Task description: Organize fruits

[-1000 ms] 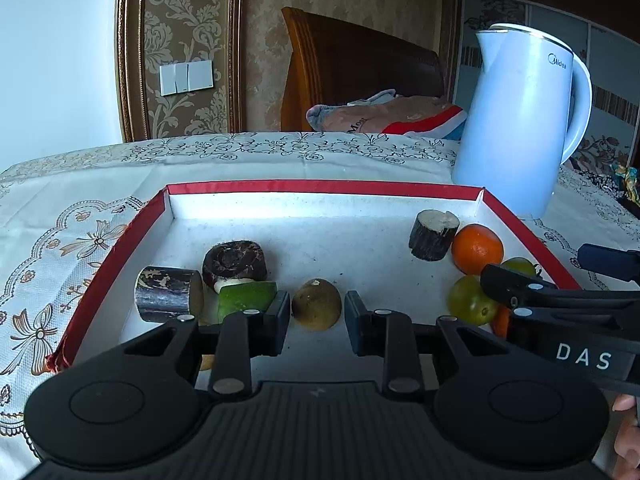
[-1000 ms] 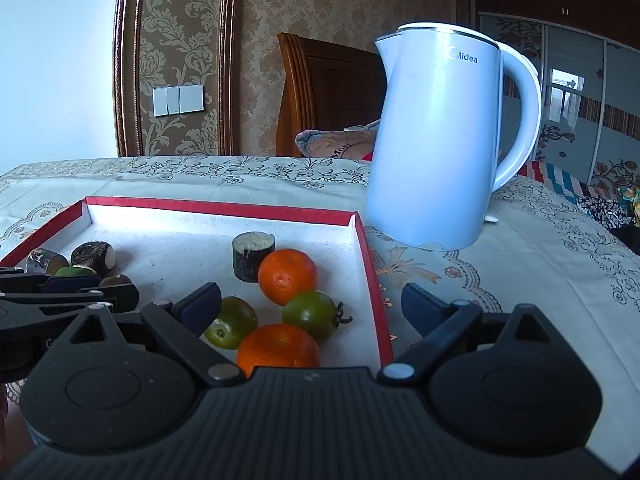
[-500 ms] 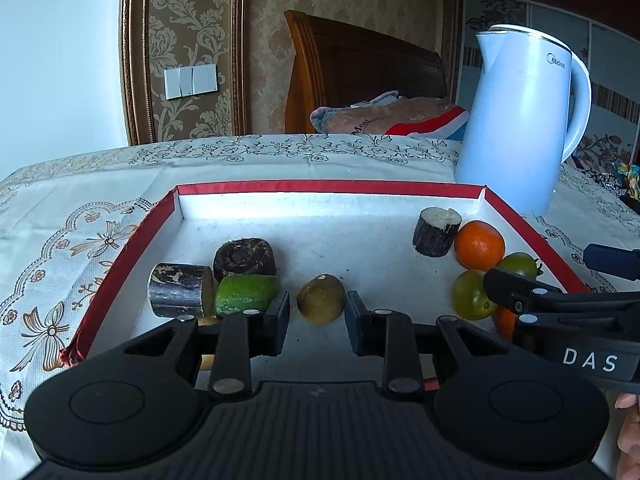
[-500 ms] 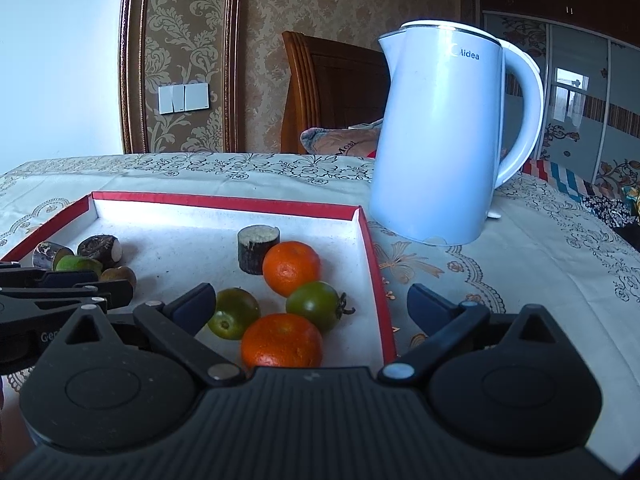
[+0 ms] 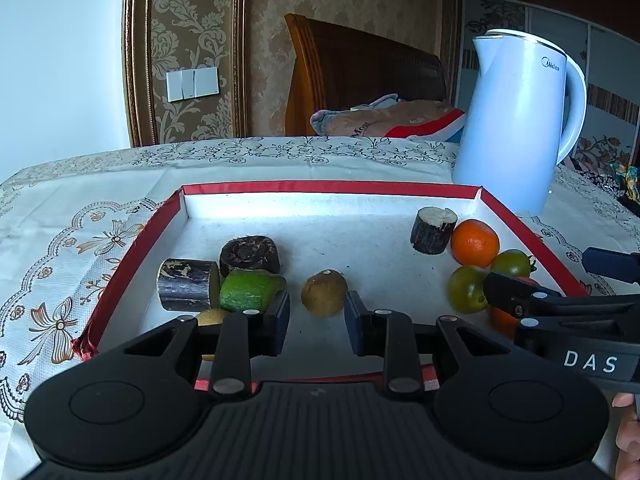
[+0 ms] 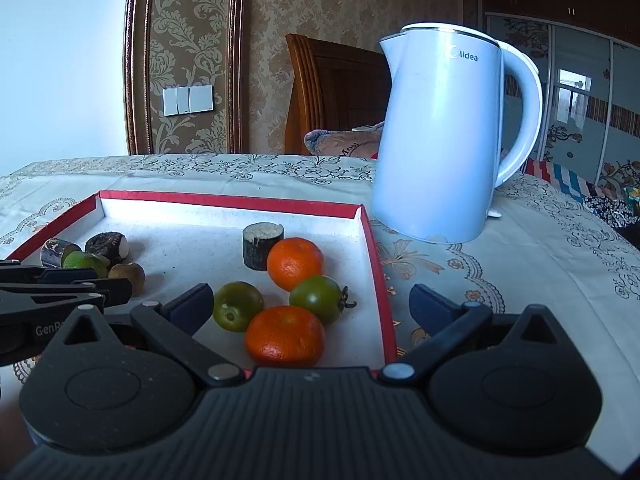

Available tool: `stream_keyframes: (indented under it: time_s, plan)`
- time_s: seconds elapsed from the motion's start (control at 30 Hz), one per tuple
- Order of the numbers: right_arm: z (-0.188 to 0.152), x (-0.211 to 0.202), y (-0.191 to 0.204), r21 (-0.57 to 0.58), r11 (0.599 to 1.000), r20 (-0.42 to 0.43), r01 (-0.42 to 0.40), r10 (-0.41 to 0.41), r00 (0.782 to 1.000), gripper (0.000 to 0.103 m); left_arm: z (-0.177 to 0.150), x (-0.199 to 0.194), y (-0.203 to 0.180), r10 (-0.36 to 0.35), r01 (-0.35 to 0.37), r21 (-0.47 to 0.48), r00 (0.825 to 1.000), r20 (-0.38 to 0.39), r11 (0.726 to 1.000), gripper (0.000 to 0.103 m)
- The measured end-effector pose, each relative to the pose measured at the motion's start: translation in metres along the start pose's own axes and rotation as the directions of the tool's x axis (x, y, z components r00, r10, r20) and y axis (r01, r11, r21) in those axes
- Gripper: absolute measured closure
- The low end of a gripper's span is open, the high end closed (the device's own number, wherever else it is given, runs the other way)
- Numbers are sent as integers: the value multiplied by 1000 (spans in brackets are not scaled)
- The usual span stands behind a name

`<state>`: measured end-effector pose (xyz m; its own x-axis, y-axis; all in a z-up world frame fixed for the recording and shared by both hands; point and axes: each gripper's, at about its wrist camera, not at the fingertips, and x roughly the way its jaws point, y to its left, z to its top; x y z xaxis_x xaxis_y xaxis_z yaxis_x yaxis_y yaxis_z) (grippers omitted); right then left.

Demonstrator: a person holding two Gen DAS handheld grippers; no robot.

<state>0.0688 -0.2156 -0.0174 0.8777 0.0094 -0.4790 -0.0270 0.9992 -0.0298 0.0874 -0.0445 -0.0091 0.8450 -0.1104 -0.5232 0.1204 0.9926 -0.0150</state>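
A red-rimmed tray (image 5: 332, 189) with a white floor holds the fruit. At its left lie a dark sugarcane piece (image 5: 186, 285), a dark round fruit (image 5: 250, 255), a green piece (image 5: 250, 290) and a brown kiwi (image 5: 324, 293). My left gripper (image 5: 317, 322) is open and empty, just short of the kiwi. At the tray's right are a cane stub (image 6: 262, 245), two oranges (image 6: 295, 263) (image 6: 285, 336) and two green tomatoes (image 6: 238, 306) (image 6: 319, 298). My right gripper (image 6: 310, 306) is wide open and empty, with the near orange between its jaws.
A pale blue kettle (image 6: 440, 136) stands on the patterned tablecloth (image 6: 520, 256) just beyond the tray's right corner. A wooden chair (image 5: 360, 80) with a cloth bundle (image 5: 392, 118) on it stands behind the table. The right gripper (image 5: 560, 312) shows at the left wrist view's right edge.
Both grippers have drawn back and risen a little from the tray. The fruits have not moved.
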Motion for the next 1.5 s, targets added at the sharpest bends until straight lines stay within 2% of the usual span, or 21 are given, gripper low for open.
stream_keyframes:
  time_s: [0.37, 0.63, 0.8, 0.87, 0.93, 1.07, 1.27, 1.5]
  plan:
    - [-4, -13, -1, 15, 1000, 7, -27, 27, 1000, 0, -4, -16, 1, -22, 22, -4, 1000, 19, 1000, 74]
    - [-13, -32, 0, 26, 996, 7, -90, 90, 996, 0, -11, -38, 12, -50, 51, -44, 999, 18, 998, 74]
    - [-15, -37, 1, 28, 994, 5, -108, 108, 994, 0, -17, -52, 13, -42, 43, -33, 998, 45, 999, 73]
    - [-15, -37, 1, 31, 994, 2, -108, 108, 994, 0, -19, -57, 13, -46, 48, -30, 997, 57, 998, 67]
    - [-15, -37, 0, 35, 993, 0, -109, 109, 994, 0, -21, -63, 14, -52, 55, -36, 997, 65, 998, 44]
    - [-17, -40, -1, 45, 992, -4, -116, 116, 993, 0, -25, -72, 13, -47, 50, -28, 995, 93, 998, 44]
    - [-20, -45, -3, 58, 991, -3, -125, 125, 992, 0, -28, -73, 12, -37, 38, -12, 997, 69, 999, 44]
    - [-20, -44, -2, 60, 991, -12, -124, 125, 992, 0, -27, -69, 20, -27, 29, -57, 999, 43, 998, 44]
